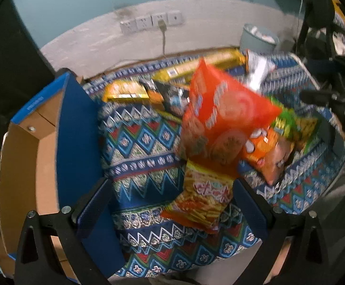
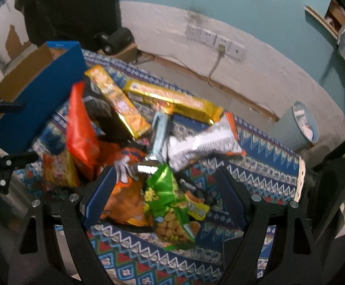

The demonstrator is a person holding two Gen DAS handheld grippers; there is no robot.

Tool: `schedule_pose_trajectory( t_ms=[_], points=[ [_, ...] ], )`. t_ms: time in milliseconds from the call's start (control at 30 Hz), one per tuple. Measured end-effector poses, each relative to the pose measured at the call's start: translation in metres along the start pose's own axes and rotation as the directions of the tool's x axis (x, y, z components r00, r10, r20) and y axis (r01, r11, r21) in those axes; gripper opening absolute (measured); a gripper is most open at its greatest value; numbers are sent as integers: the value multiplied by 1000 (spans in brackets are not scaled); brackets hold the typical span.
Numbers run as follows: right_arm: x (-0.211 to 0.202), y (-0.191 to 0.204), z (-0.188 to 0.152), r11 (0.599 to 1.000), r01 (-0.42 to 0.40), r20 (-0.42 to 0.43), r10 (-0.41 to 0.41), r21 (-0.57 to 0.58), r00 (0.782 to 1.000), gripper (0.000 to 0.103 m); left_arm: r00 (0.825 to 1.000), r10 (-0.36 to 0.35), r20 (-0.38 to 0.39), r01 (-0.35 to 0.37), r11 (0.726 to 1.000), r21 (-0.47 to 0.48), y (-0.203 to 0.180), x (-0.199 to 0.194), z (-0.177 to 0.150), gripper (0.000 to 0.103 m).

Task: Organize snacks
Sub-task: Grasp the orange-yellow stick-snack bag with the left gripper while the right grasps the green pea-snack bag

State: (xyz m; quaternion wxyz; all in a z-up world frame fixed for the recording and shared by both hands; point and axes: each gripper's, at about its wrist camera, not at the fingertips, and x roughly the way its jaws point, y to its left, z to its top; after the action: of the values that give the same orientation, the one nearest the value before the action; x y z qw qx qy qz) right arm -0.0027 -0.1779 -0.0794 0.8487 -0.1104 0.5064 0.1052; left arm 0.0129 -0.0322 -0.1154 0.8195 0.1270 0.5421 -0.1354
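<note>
- A patterned tablecloth (image 1: pixel 146 142) in blue, red and white zigzags covers the table and carries a loose heap of snack packets.
- A blue cardboard box (image 1: pixel 75 128) with a brown inside stands at the table's left edge, its top open; in the right wrist view the same box (image 2: pixel 37 99) sits behind the heap on the left.
- A large red-orange snack bag (image 1: pixel 219 114) rises tilted at the middle of the heap, leaning over the packets around it.
- Two long gold-wrapped biscuit packs (image 2: pixel 172 99) lie towards the far side of the table, one touching a black packet.
- A white and silver packet (image 2: pixel 205 142) rests to the right of the heap.
- A green peanut bag (image 2: pixel 170 204) lies nearest the right gripper (image 2: pixel 165 197), between its spread blue-padded fingers, which grasp nothing.
- An orange bag (image 2: pixel 125 201) lies just beside the green one, touching the right gripper's left finger.
- A yellow-and-red fries packet (image 1: pixel 203 194) lies between the left gripper's (image 1: pixel 172 204) parted fingers, nothing clamped.
- A grey waste bin (image 2: pixel 298 125) stands on the floor beyond the table, below wall sockets (image 1: pixel 153 21).
</note>
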Motion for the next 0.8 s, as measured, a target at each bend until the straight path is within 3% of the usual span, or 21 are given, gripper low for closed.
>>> schedule_pose_trajectory(
  t_ms=[367, 667, 800],
  points=[
    [51, -17, -33, 1000, -10, -161, 11, 3, 987, 83, 996, -31, -89, 36, 998, 55, -19, 36, -9, 102],
    [70, -11, -43, 998, -56, -217, 54, -7, 975, 82, 990, 1, -142, 10, 997, 77, -32, 70, -8, 102],
    [76, -5, -42, 997, -69, -232, 61, -27, 971, 67, 985, -7, -173, 16, 999, 52, -29, 86, -9, 102]
  ],
)
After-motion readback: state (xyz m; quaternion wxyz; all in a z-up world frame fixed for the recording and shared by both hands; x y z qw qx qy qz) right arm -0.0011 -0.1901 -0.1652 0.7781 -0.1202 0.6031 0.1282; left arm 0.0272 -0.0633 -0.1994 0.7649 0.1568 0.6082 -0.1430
